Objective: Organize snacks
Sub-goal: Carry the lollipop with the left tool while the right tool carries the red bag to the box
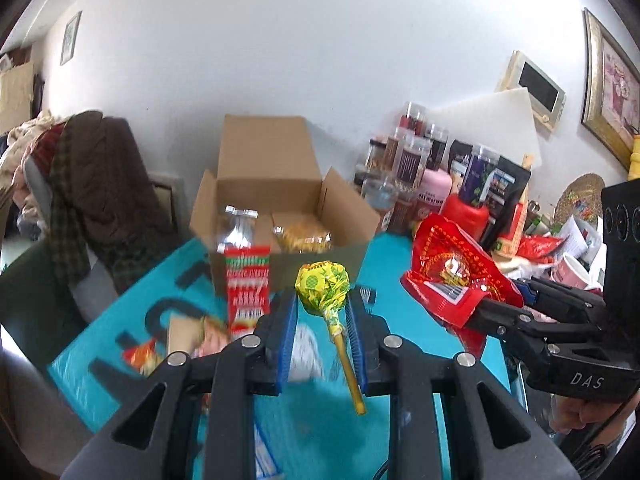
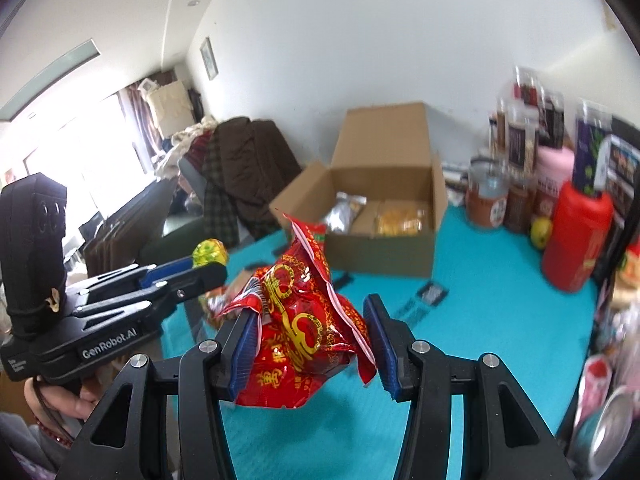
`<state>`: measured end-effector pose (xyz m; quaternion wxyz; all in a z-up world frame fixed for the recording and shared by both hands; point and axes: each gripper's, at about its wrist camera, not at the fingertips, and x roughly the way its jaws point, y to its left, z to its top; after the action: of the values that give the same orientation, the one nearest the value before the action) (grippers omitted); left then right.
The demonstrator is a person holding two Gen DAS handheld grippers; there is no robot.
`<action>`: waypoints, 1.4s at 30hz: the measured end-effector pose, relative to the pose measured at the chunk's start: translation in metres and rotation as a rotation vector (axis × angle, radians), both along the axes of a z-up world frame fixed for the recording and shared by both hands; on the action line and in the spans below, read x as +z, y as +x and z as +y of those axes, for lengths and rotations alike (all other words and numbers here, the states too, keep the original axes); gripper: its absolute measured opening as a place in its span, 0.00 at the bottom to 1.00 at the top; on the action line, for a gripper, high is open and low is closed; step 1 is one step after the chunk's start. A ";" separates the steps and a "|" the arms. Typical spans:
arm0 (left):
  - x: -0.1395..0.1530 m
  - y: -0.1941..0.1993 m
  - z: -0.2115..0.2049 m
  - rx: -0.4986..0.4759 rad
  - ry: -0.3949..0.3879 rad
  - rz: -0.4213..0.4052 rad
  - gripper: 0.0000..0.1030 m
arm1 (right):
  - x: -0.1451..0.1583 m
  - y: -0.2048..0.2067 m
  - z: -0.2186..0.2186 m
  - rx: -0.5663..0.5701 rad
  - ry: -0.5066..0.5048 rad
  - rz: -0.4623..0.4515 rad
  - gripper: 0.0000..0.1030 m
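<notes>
The left gripper (image 1: 322,312) is clamping a lollipop (image 1: 323,285) in a yellow-and-green wrapper, its stick slanting down between the blue pads; the left wrist view is showing the whole stick, while the right wrist view is catching only the wrapped head (image 2: 209,253) poking past that gripper's tips. The right gripper (image 2: 314,332) is pinching a crinkled red snack packet (image 2: 304,320) with gold print, held up off the table. From the left wrist view the same packet (image 1: 448,276) is hanging at the right gripper's tips to the right.

Beyond both, an open cardboard box (image 1: 280,184) is standing on the teal table cover (image 1: 400,264), holding a silver foil bag (image 2: 346,208) and a clear pack of yellow snacks (image 2: 400,220). A red-and-white striped packet (image 1: 246,292) is leaning at the box's front, seen only by the left camera. Jars and pouches (image 1: 432,168) are crowding the wall to the right. The right camera alone is showing a hand (image 2: 76,398) gripping the left handle, plus the bright window.
</notes>
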<state>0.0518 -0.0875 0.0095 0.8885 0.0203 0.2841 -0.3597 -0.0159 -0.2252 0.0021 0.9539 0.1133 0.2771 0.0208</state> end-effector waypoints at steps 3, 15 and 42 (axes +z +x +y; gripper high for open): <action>0.011 0.015 -0.009 -0.011 -0.020 -0.015 0.24 | 0.016 0.013 -0.006 -0.012 -0.030 -0.028 0.49; 0.040 0.089 -0.051 -0.008 -0.069 -0.082 0.24 | 0.046 0.093 -0.045 -0.028 -0.070 -0.076 0.49; -0.035 0.259 -0.135 0.092 0.046 0.061 0.24 | -0.012 0.255 -0.133 -0.148 -0.006 0.005 0.49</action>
<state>0.3112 -0.2223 -0.0251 0.8943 0.0169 0.3200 -0.3123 0.2394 -0.3580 -0.0095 0.9525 0.1307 0.2704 -0.0509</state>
